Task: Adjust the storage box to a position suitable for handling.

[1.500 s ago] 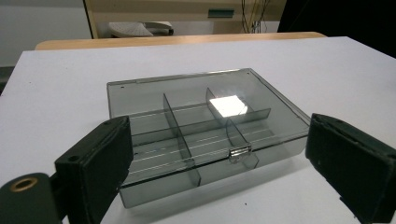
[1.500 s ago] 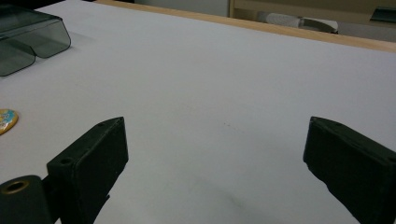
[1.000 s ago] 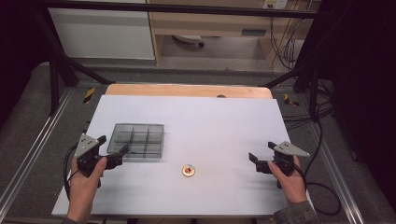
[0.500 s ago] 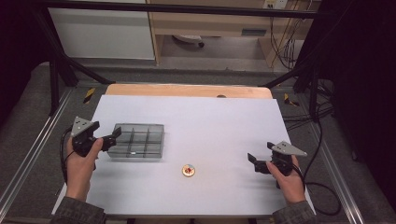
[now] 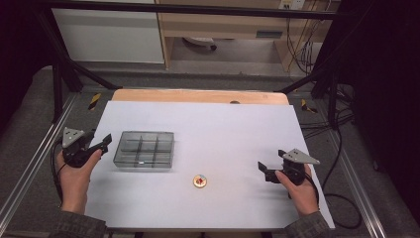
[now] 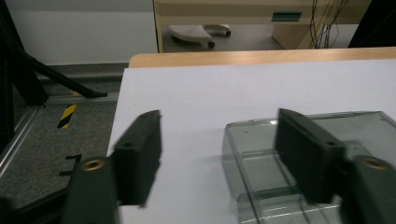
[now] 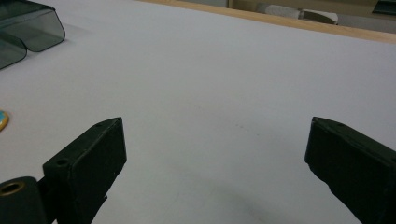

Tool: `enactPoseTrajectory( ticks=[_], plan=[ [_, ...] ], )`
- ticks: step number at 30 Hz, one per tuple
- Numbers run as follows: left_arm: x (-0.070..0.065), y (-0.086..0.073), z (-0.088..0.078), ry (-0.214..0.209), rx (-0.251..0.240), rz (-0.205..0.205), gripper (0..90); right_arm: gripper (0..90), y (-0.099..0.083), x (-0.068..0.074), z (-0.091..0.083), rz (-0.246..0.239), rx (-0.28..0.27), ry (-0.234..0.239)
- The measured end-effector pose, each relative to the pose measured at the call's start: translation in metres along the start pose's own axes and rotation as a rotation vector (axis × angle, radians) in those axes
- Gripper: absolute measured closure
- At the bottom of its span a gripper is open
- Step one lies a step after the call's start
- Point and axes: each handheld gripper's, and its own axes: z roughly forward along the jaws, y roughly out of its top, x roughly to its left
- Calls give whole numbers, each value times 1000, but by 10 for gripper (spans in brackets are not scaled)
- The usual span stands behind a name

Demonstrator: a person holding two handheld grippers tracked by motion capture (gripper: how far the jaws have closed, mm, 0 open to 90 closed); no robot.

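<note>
Smoky clear plastic forms the compartment tray (image 5: 144, 149), a shallow rectangular box with rounded corners and thin dividers making a grid of cells. It sits flat on the left half of the desk (image 5: 223, 129), whose top is a smooth, matte white sheet with a band of pale wood along the far edge. Just left of the tray, and apart from it, the left gripper (image 5: 102, 142) is held in the person's left hand (image 5: 74, 178); its blocky black jaws have just been closing yet remain apart, with nothing pressed between them. In the left gripper view the tray's near corner (image 6: 261, 154) lies past the jaw tips.

Near the desk's centre, toward the front edge, lies a small round gold-rimmed disc (image 5: 200, 181) with a coloured face, well apart from the tray. At the right, the right gripper (image 5: 263, 170) has its jaws wide apart over bare desk.

Compared with a second ago, the left gripper has moved back from the tray's near left corner toward the desk's left edge; tray, disc and right gripper are unchanged.
</note>
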Motion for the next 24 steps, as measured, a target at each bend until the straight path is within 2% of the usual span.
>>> enactPoseTrajectory(
  ticks=[2, 3, 4, 5, 6, 9, 10, 13, 14, 18, 22, 24],
  plan=[
    [3, -6, 4, -11, 30, -2, 557, 58, 0, 0, 4, -4, 7, 0],
    [4, -8, 7, -13, 50, 9, 608, 59, 1, 0, 5, 0, 5, 0],
    [4, -11, 9, -18, 66, 21, 608, 59, 1, 0, 5, 0, 5, 0],
    [5, -13, 12, -15, 83, 34, 654, 59, 1, 0, 6, 4, 3, 3],
    [6, -15, 15, -19, 99, 39, 742, 63, 2, 0, 9, 13, 5, 11],
    [6, -21, 23, -52, 149, 42, 803, 72, 3, 1, 14, 0, 13, 12],
    [5, -22, 25, -62, 167, 50, 845, 103, 3, 2, 18, 0, 19, 23],
    [3, -24, 29, -78, 194, 59, 873, 105, 4, 3, 23, -5, 33, 30],
    [3, -25, 30, -83, 200, 55, 891, 104, 6, 5, 26, -24, 41, 30],
    [4, -31, 37, -127, 233, 37, 900, 102, 8, 5, 33, -22, 45, 27],
    [0, -34, 42, -152, 260, 55, 900, 108, 10, 6, 38, -21, 41, 31],
    [0, -35, 43, -150, 272, 68, 900, 108, 11, 6, 39, -21, 45, 35]
  ],
)
